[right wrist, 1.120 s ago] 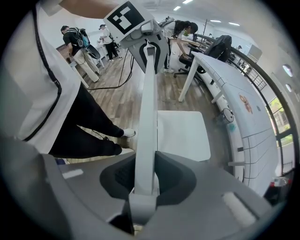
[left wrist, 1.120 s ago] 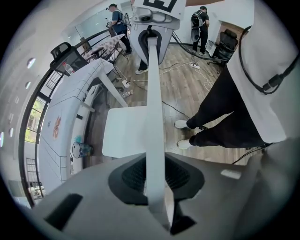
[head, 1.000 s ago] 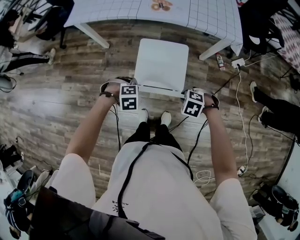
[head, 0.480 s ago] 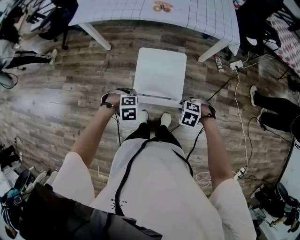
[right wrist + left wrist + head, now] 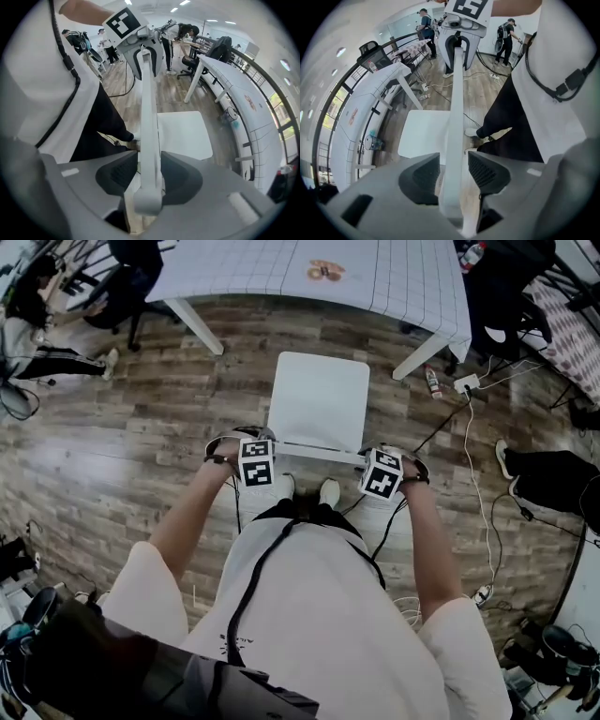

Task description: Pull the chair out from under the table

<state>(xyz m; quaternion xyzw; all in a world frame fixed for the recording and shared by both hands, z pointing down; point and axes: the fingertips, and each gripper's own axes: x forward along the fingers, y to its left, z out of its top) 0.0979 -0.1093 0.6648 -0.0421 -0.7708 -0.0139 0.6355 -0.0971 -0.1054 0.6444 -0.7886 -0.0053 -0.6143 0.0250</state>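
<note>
The white chair (image 5: 319,395) stands on the wood floor, its seat wholly out from under the white gridded table (image 5: 281,268). Its backrest rail (image 5: 319,448) runs between my two grippers. My left gripper (image 5: 256,461) straddles the rail's left end. In the left gripper view the backrest (image 5: 455,93) runs between the pads (image 5: 421,176) with a gap on each side. My right gripper (image 5: 382,472) straddles the right end; there the backrest (image 5: 146,108) lies between loosened pads (image 5: 117,173). Both sets of jaws have just been opening, and both stand open.
The person's white shoes (image 5: 329,491) stand just behind the backrest. Table legs (image 5: 197,324) (image 5: 422,352) flank the chair. A bottle (image 5: 432,381), a power strip (image 5: 466,382) and cables lie to the right. Another person's legs (image 5: 544,474) are at the right, an office chair (image 5: 122,277) at the top left.
The chair and both grippers have come back from the table towards the person, and more floor shows between the seat and the table edge.
</note>
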